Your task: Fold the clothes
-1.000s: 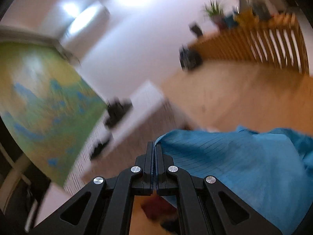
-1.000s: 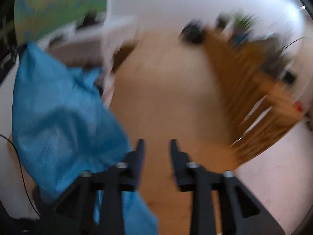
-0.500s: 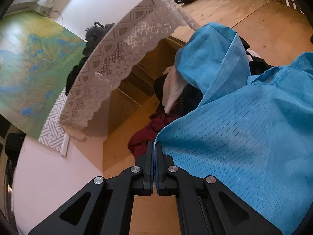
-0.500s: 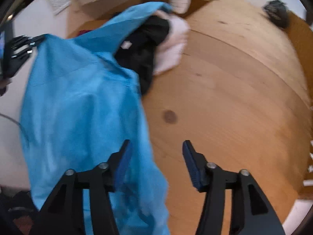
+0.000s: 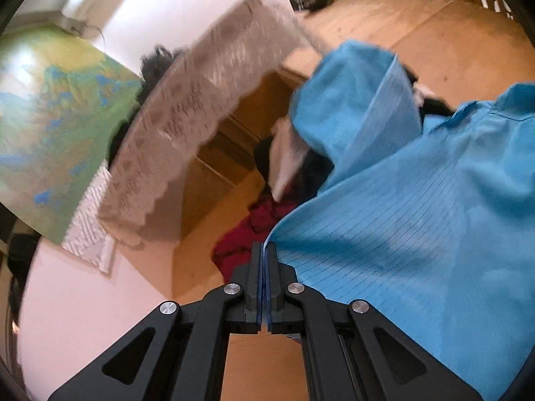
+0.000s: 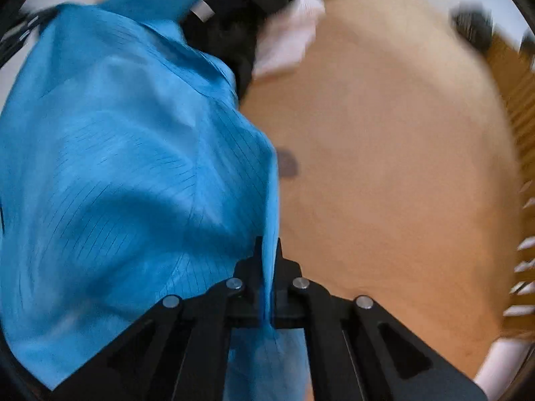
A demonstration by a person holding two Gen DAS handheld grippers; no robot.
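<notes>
Left gripper pinching blue garment edge. Right gripper clamped on opposite edge. Garment draped between both over wooden surface, partly covering clothes pile.

Both are clamped right now; the left hand-held gripper has its two black fingers pressed together with a thin edge of the blue shirt pinched between the pads, tilted moderately downward. The right hand-held gripper points a lot steeper toward the bench; its jaws are pulled in tight too, with a fold of the same shirt caught between them and hanging through behind the fingers.
</notes>
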